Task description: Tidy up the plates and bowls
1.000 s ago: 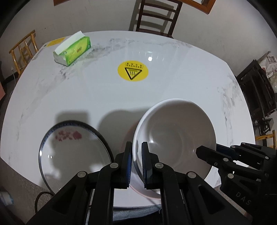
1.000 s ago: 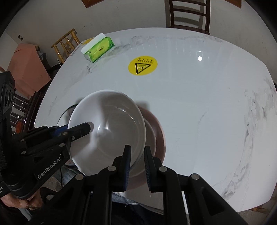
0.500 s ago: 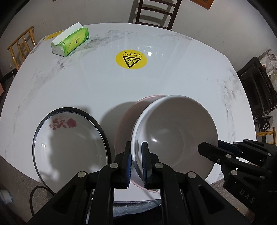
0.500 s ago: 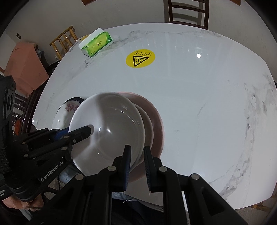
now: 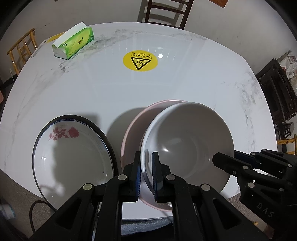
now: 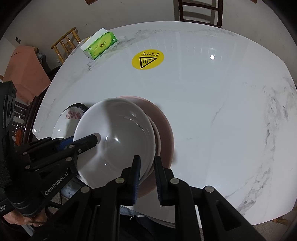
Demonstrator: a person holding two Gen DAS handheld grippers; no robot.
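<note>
A plain white bowl (image 5: 187,148) (image 6: 118,140) is held over a pink plate (image 5: 133,129) (image 6: 165,126) near the table's front edge. I cannot tell whether the bowl touches the plate. My left gripper (image 5: 146,166) is shut on the bowl's left rim. Across the bowl, my right gripper (image 6: 147,166) is shut on the right rim. Each gripper also shows in the other's view, the right gripper (image 5: 217,159) at the far right and the left gripper (image 6: 92,139) at the left. A rose-patterned plate (image 5: 70,159) (image 6: 72,115) with a dark rim lies left of the pink plate.
A green tissue box (image 5: 74,44) (image 6: 100,46) stands at the back left of the white marble table (image 5: 185,77). A round yellow warning sticker (image 5: 140,61) (image 6: 147,59) marks the middle. Wooden chairs (image 5: 165,13) stand behind and beside the table. A person's hand (image 6: 24,220) holds the left gripper.
Both grippers keep hold of the white bowl. More of the pink plate and the rose plate shows beyond and beside the bowl than a second ago.
</note>
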